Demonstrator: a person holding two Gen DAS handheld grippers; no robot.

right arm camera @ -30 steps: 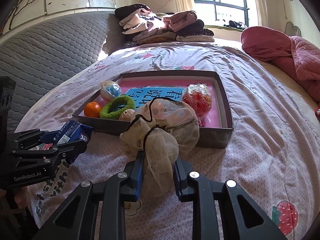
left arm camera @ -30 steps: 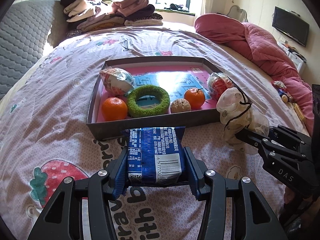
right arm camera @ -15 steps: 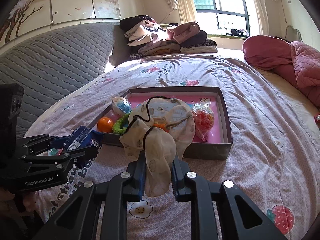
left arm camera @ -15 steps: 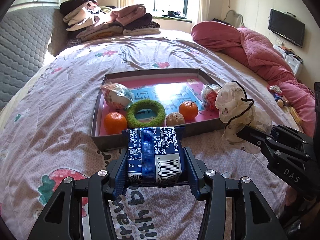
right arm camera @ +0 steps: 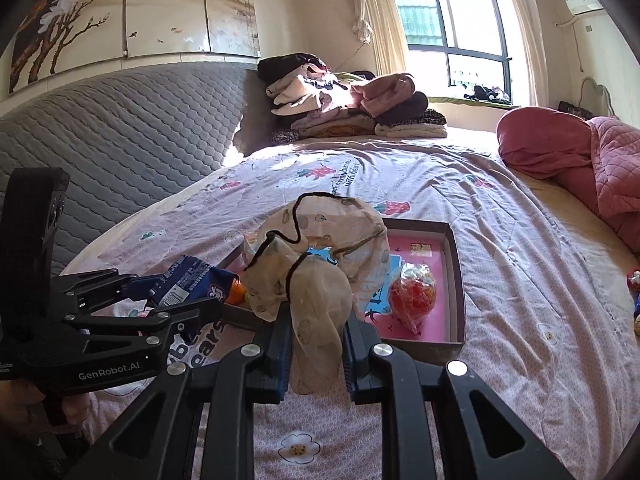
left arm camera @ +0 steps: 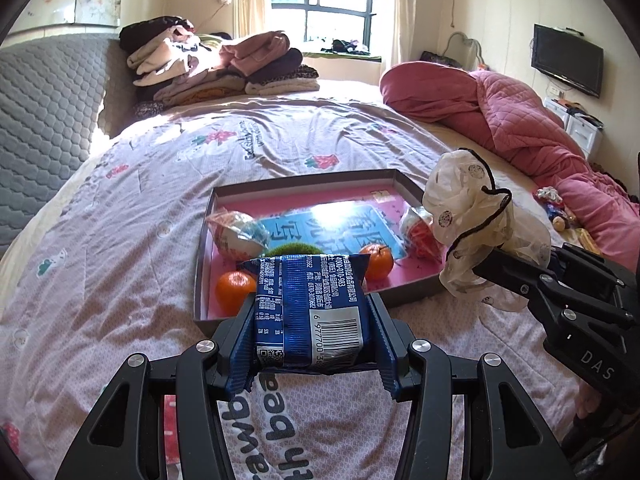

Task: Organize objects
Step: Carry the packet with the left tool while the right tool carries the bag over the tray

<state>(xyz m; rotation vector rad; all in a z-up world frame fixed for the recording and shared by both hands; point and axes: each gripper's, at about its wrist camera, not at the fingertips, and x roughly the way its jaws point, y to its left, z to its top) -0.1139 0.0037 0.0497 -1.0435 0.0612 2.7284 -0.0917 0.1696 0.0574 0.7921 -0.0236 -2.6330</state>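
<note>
Left wrist view: the left tongs (left arm camera: 312, 340) clamp a blue snack packet (left arm camera: 310, 312), just before the tray (left arm camera: 202, 264) on the bed.

Right wrist view: the right tongs (right arm camera: 316, 344) pinch a sheer drawstring pouch (right arm camera: 320, 264) just before the tray (right arm camera: 458, 280).

Support surface: bed (left arm camera: 132, 280) covered with a pale pink patterned sheet, printed with strawberries, bears and dark lettering.

Directly on the sheet:
- Shallow grey box tray (left arm camera: 202, 256) with pink floor, roughly mid-bed. It carries two oranges (left arm camera: 235, 286), a green ring (left arm camera: 296, 249), two clear wrapped bundles (left arm camera: 240, 234) and a blue printed sheet.
- Stack of folded clothes (left arm camera: 216, 60) at the far end, beside the grey quilted headboard (right arm camera: 120, 136).
- Rumpled pink quilted blanket (left arm camera: 500, 116) along the right side.
- Small colourful items (left arm camera: 554, 210) near the right edge, just beside the blanket; too small to identify.
</note>
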